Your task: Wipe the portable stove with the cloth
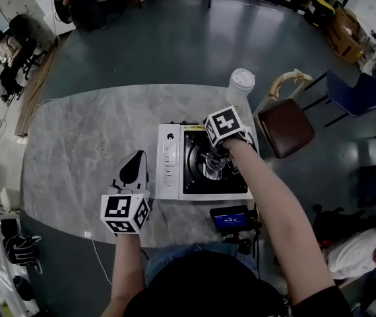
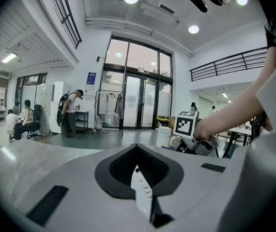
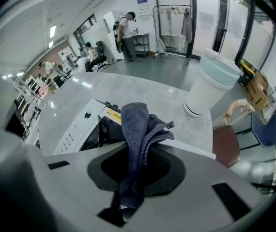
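- Where is the portable stove (image 1: 169, 167)?
- Right under the right gripper (image 1: 214, 158); its jaws pinch the cloth (image 3: 134, 129), which sticks out toward the stove; the left gripper (image 1: 133, 172) is farther off, beside the stove, jaws pressed together on nothing.

The cloth (image 3: 134, 129) is dark blue-grey with a tiny bumpy weave. The stove (image 1: 169, 174) is white at its side and black on top. It has a black knob (image 1: 170, 137) and a small yellow label (image 3: 113, 114). Your table (image 1: 82, 144) is light grey with cloudy marble swirls. The cup (image 1: 240, 84) is white, and its lid (image 3: 218, 66) looks pale blue in the right gripper view. The cube on your left gripper (image 1: 125, 211) and the cube on your right gripper (image 1: 222, 125) are white with black square marks. The brown chair (image 1: 285, 129) has a tan back. The blue chair (image 1: 354, 92) is dark blue. The floor (image 1: 188, 38) is dark grey-green.
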